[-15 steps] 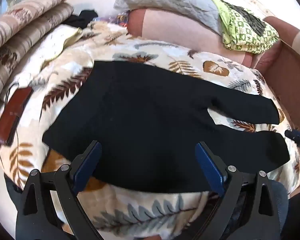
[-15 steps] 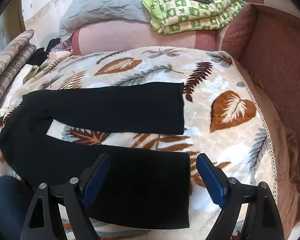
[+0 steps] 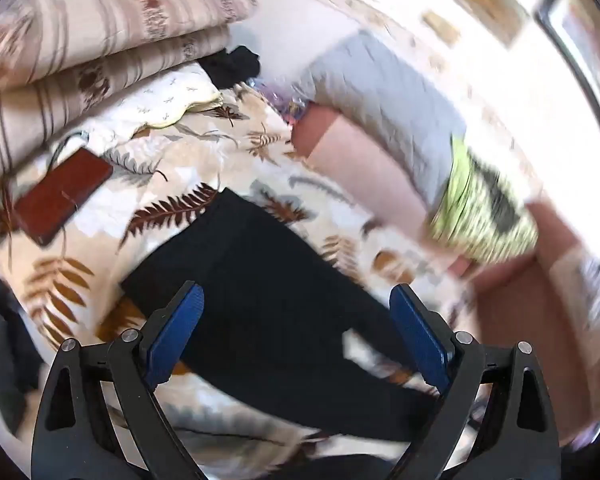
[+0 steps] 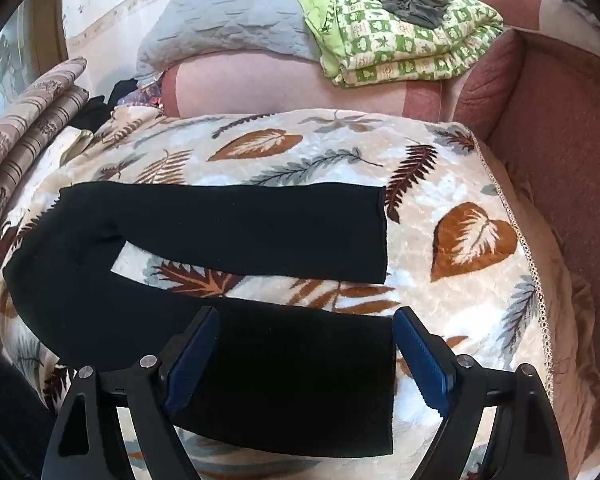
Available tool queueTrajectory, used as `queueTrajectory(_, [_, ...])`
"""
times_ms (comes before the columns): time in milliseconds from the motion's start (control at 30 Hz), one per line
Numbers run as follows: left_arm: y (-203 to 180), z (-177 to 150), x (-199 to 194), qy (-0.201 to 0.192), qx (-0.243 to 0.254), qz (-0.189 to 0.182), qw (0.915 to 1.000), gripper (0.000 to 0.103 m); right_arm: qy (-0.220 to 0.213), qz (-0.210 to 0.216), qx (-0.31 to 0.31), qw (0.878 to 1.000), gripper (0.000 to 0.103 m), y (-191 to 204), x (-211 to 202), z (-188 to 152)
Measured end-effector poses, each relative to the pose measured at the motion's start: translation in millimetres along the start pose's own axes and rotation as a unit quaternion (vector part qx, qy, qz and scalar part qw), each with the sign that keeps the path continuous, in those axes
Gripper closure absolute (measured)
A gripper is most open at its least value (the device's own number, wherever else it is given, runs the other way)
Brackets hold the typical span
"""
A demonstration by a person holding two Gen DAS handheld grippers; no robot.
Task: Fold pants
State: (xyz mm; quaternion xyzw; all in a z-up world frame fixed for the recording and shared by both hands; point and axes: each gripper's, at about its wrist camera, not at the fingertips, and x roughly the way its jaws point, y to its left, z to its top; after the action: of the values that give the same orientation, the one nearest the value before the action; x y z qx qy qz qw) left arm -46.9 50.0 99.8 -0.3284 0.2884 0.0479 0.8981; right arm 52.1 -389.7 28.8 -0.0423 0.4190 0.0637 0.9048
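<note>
Pants (image 4: 228, 232) lie flat on the leaf blanket (image 4: 476, 240), legs running sideways; right gripper (image 4: 306, 354), fingers spread, straddles the near cuff; left gripper (image 3: 296, 334) spread too

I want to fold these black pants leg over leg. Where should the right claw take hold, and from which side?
Grip the near leg's cuff, coming from above at its open hem end. The black pants lie flat, legs spread apart on the leaf-print blanket, and the open right claw already straddles that leg.
</note>
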Motion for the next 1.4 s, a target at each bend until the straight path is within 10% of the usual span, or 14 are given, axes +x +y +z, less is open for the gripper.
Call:
queueTrajectory(333, [-80.3,-53.3,59.9,0.084,0.062,-0.109,0.9885,0.009,-0.013,-0.024,0.006,1.0,0.016,-5.4,-2.6,-1.9])
queueTrajectory(600, [-110.3,-83.8,67.6,0.013,0.215,-0.095,0.972,0.009,-0.084,0.006,0.048,0.995,0.016,-13.9,-27.3,3.2])
queueTrajectory(867, [-101.6,-78.2,87.5,0.031,0.191,-0.12,0.9737,0.009,-0.127,0.04,0.073,0.988,0.016,-16.6,-34.2,0.3])
queueTrajectory(1200, [-113.6,-90.3,54.8,-0.016,0.239,-0.197,0.9507,0.009,-0.148,0.012,0.059,0.987,0.016,-14.4,-37.2,6.1])
queueTrajectory(1400, [-93.8,-77.8,62.5,0.013,0.191,-0.191,0.9628,0.009,-0.175,0.022,0.084,0.981,0.016,-42.0,-37.3,21.7])
